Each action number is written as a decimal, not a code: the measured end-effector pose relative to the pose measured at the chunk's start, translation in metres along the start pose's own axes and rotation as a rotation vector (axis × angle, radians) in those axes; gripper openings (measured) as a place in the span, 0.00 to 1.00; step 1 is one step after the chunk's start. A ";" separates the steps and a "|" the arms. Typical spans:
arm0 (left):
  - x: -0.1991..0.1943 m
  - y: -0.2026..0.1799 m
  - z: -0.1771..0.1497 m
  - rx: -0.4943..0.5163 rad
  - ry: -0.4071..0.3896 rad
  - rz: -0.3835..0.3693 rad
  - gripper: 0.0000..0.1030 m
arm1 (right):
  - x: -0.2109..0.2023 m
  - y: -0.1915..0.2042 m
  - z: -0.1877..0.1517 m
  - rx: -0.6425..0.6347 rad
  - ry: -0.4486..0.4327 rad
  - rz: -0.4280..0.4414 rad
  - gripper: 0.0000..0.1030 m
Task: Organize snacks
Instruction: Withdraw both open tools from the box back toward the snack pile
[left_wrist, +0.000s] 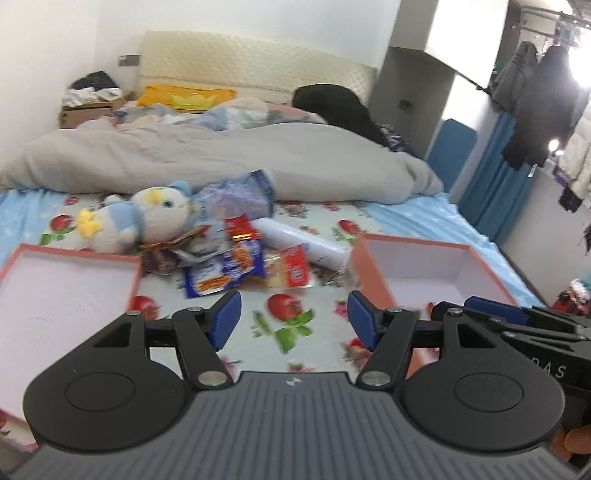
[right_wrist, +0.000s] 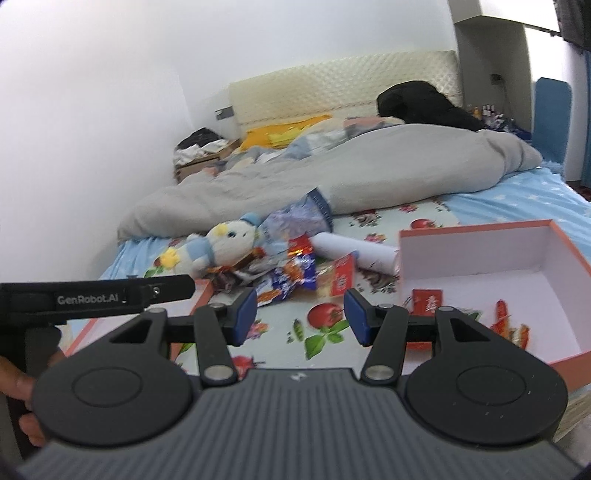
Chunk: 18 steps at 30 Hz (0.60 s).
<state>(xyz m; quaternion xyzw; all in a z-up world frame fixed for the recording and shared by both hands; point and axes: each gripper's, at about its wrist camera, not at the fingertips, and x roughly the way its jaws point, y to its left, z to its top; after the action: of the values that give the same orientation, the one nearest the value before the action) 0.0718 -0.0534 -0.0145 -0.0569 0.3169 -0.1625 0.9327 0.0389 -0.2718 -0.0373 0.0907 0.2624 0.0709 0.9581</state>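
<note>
Both claws hang released with nothing between their blue pads, the left gripper (left_wrist: 293, 319) and right gripper (right_wrist: 300, 316) above the floral sheet (left_wrist: 291, 325). Crinkled blue, red and orange snack packets (left_wrist: 236, 266) lie heaped between a shallow lid (left_wrist: 55, 291) and an orange-walled box (right_wrist: 517, 266), beside a plush toy (left_wrist: 147, 218)

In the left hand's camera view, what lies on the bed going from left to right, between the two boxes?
Left box → plush penguin toy → blue and orange snack packet → red and clear snack packet → white cylinder → right box.
</note>
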 end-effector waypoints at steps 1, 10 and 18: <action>-0.002 0.005 -0.003 -0.012 0.003 0.006 0.67 | 0.003 0.004 -0.003 -0.003 0.007 0.008 0.53; -0.012 0.047 -0.032 -0.067 0.032 0.082 0.67 | 0.020 0.034 -0.021 -0.020 0.050 0.046 0.53; -0.003 0.075 -0.051 -0.114 0.069 0.098 0.67 | 0.035 0.046 -0.033 -0.026 0.086 0.029 0.53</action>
<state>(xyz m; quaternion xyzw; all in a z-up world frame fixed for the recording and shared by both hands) 0.0585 0.0181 -0.0694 -0.0887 0.3598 -0.1002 0.9234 0.0478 -0.2164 -0.0725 0.0788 0.3012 0.0922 0.9458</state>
